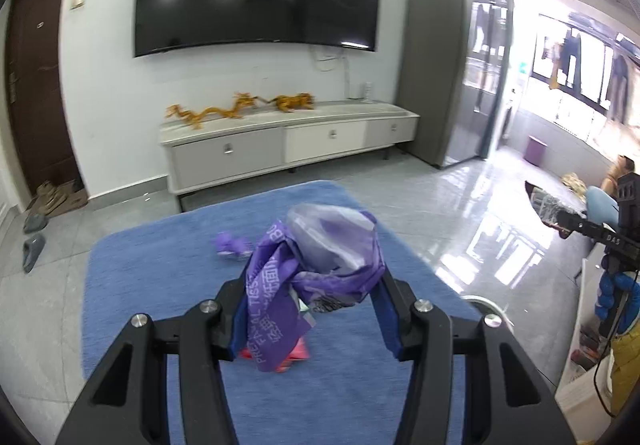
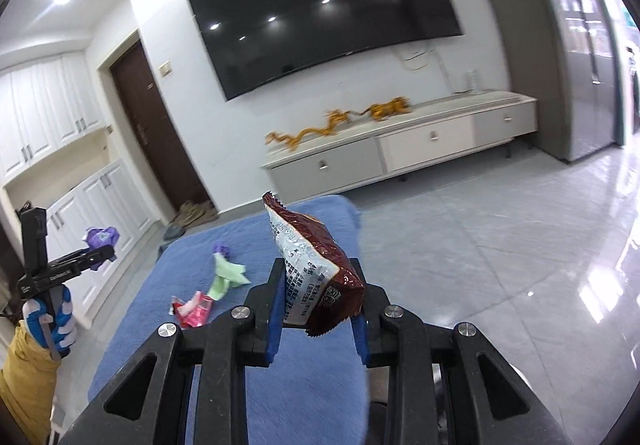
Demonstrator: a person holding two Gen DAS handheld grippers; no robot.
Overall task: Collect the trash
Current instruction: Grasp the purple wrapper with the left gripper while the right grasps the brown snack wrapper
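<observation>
Trash is in both tools, lifted above the blue table (image 1: 160,285). The left tool (image 1: 312,285) is clamped on a crumpled purple wrapper (image 1: 304,269), which bulges out ahead of the pads. The right tool (image 2: 320,301) pinches a brown snack bag (image 2: 312,269) by its lower end, the bag standing up toward 12 o'clock.

Judging by this, the step in hand is carrying both pieces to a bin. Doing it well means keeping both grips firm and steady, since the bag is held only near one edge and could swing or slip, and the wrapper hangs loose below the left pads.

Left on the table in the right view: a green scrap (image 2: 228,277) at 10 o'clock of the right tool, a red-pink wrapper (image 2: 192,309) at 9 o'clock, and a small purple piece (image 2: 222,248) beyond.

No bin can be made out for certain; a white rim at 4 o'clock of the left tool is cut off. Motion blur softens the print on both pieces.
</observation>
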